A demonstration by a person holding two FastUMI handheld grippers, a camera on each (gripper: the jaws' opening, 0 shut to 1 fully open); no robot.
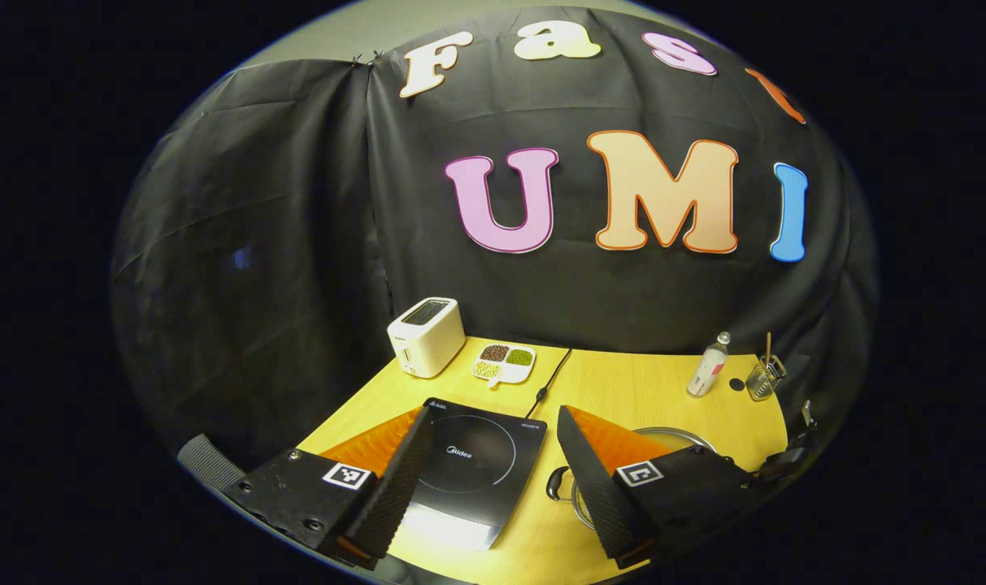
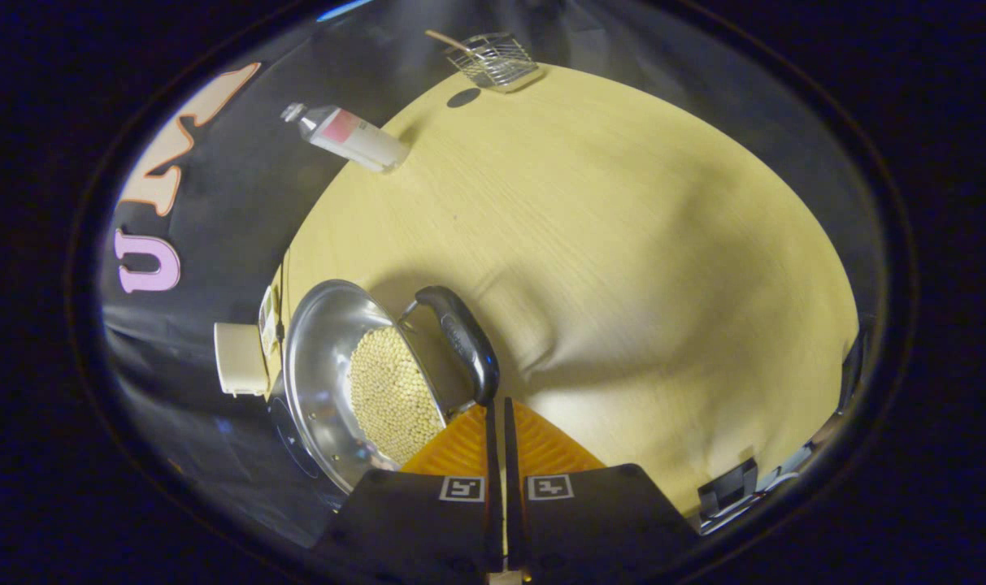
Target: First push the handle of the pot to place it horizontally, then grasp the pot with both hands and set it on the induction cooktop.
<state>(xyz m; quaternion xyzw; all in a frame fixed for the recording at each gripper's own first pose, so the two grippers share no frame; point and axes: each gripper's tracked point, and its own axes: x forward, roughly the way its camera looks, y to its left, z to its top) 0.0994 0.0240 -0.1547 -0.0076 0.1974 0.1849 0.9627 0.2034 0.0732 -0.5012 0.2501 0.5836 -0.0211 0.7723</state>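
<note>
The yellow wooden table (image 1: 623, 390) spreads across the lower half of the left gripper view, and in the right gripper view it takes up the whole middle. On it, at about 6 o'clock in the left gripper view, lies the black induction cooktop (image 1: 476, 471), its cord running back toward 12 o'clock. The steel pot (image 2: 338, 374) sits at about 8 o'clock in the right gripper view, with pale beans in its bottom; its dark handle (image 2: 464, 341) arches over the rim on the side nearest the camera. In the left gripper view a slice of the pot's rim shows at 5 o'clock, just beside the cooktop and partly hidden behind a finger. The left gripper (image 1: 488, 475) hangs released, fingers spread wide apart, above the cooktop's near edge. The right gripper (image 2: 499, 418) is clenched, fingers nearly together with nothing between them, tips just below the handle's lower end; contact cannot be told. A white toaster (image 1: 426, 335) stands at the table's far left, a divided dish (image 1: 503, 363) of grains beside it. Far right are a bottle (image 1: 708, 366) and a wire holder (image 1: 765, 378).
</note>
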